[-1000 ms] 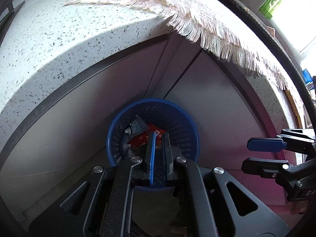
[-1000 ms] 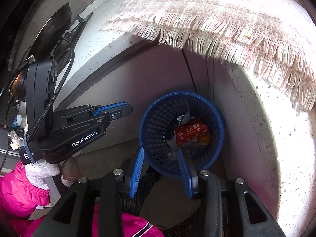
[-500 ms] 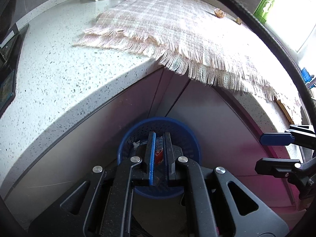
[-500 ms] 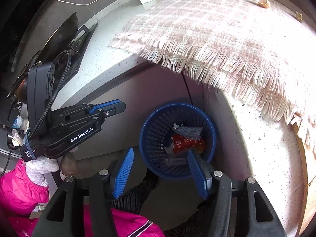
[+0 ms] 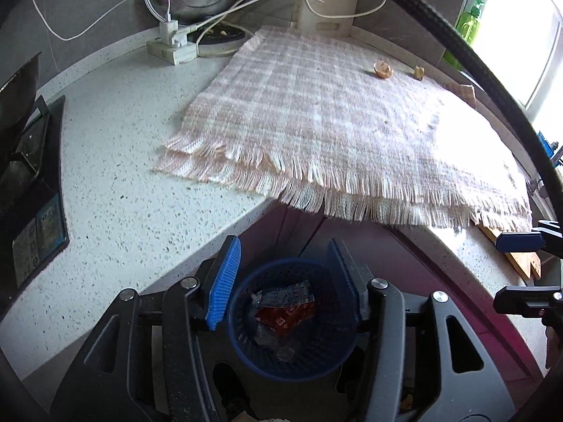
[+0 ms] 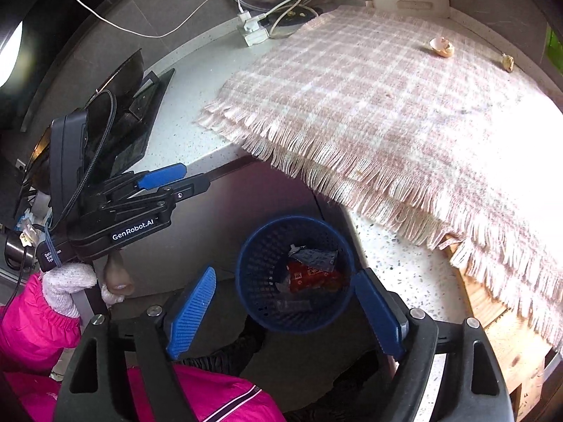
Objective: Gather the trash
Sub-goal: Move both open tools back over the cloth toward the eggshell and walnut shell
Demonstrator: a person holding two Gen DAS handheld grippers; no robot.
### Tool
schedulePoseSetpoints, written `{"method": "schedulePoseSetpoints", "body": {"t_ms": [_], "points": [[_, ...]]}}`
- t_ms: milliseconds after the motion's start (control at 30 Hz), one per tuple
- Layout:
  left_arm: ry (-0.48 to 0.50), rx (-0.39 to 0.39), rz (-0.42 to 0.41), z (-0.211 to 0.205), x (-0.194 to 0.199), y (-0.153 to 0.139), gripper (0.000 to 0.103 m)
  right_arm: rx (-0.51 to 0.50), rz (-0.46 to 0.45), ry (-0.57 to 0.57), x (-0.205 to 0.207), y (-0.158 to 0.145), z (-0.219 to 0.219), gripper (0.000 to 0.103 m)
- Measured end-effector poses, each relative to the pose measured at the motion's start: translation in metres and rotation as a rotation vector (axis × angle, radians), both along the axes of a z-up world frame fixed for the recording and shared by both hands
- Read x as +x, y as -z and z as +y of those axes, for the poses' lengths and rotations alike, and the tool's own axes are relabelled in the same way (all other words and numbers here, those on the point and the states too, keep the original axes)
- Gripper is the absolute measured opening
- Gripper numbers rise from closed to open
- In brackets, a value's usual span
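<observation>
Below the counter edge, the left wrist view shows the left gripper (image 5: 285,281) spread wide, empty, above the blue basket (image 5: 316,355) holding a red wrapper (image 5: 285,318); 2 scraps (image 5: 383,69) lie on the checked cloth (image 5: 334,123). From the right wrist, the right gripper (image 6: 286,309) is likewise released, basket (image 6: 258,274) between its fingers.

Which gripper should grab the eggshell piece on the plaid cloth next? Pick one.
Right, probably. Both the right gripper and left gripper are open and empty, but the eggshell lies toward the cloth's far right.
</observation>
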State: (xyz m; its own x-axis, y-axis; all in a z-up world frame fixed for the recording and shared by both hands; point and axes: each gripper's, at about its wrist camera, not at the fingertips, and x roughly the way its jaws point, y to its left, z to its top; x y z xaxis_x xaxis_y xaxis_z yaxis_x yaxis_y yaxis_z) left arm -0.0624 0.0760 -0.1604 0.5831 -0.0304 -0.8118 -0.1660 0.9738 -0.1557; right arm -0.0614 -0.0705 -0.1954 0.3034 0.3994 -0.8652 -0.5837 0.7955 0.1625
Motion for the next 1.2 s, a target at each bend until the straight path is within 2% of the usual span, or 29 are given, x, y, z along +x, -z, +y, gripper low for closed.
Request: {"method": "schedulePoseSetpoints", "body": {"t_ms": [33, 133, 233, 400, 633, 967, 1200], "points": [[-0.004, 0.001, -0.011, -0.001, 0.0, -0.005, 0.063, 0.007, -0.009, 0.003, 0.001, -0.006, -0.005, 0.088], [-0.01, 0.003, -0.045, -0.002, 0.008, -0.019, 0.069, 0.028, -0.05, 0.02, 0.005, -0.022, -0.013, 0.093], [0.007, -0.02, -0.069, -0.006, 0.022, -0.031, 0.069, 0.047, -0.097, 0.053, 0.011, -0.039, -0.022, 0.099], [0.024, -0.026, -0.101, -0.017, 0.044, -0.046, 0.069, 0.071, -0.174, 0.119, 0.028, -0.061, -0.038, 0.103], [0.056, -0.063, -0.142, -0.035, 0.082, -0.058, 0.069, 0.104, -0.202, 0.244, 0.073, -0.077, -0.071, 0.103], [0.088, -0.157, -0.133, -0.064, 0.157, -0.051, 0.069, 0.156, -0.228, 0.394, 0.167, -0.094, -0.135, 0.103], [0.108, -0.223, -0.114, -0.083, 0.215, -0.036, 0.069, 0.187, -0.21, 0.436, 0.226, -0.095, -0.166, 0.102]]}}
